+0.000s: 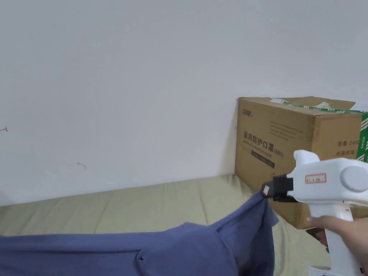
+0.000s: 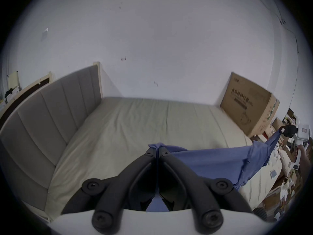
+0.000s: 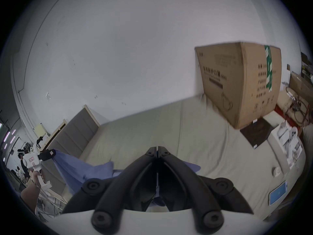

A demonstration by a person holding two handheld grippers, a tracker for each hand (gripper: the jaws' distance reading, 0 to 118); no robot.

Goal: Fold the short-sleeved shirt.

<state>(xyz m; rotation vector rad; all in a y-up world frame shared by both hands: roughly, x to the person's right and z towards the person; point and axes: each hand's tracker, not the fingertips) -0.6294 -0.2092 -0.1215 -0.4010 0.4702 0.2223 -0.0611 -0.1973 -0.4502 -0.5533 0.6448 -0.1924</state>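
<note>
Both grippers [image 2: 157, 151] [image 3: 157, 151] seemingly pinch shirt [image 2: 211, 162]; headboard [image 2: 50, 106] beyond.

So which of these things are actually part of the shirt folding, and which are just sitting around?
Part of the job:
- blue shirt, held up over the bed
- right gripper, clamped on one end
- left gripper, clamped on the other end
- bed, the surface below the shirt

Just lying about:
- cardboard box on the bed
- phone
- headboard

We've got the right gripper [image 3: 157, 149] pinched on the blue shirt [image 3: 81, 167] over the bed [image 3: 194, 137], left gripper [image 3: 50, 154] clamping the far corner.
</note>
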